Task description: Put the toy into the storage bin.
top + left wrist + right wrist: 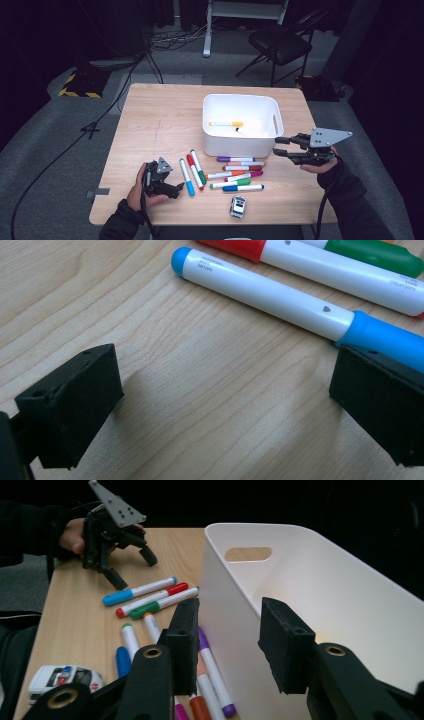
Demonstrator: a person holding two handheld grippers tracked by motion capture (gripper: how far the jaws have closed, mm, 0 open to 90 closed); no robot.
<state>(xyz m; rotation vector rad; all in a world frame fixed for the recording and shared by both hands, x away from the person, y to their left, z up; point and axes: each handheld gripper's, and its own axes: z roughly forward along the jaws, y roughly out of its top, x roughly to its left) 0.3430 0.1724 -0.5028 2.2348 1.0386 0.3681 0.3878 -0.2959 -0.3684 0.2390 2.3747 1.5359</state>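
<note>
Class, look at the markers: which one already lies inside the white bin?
The yellow-capped marker: it alone lies on the floor of the white bin; all the others lie on the wooden table.

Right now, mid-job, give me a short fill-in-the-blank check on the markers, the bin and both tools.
1. The marker already lying inside the white bin has a ____ cap.
2. The left tool sits with open jaws beside the marker with the ____ cap.
3. The small toy near the table's front edge is a ____.
4. The right tool, holding nothing, is by the bin's ____ wall in the high view.

Missing words: yellow; blue; car; right
</note>
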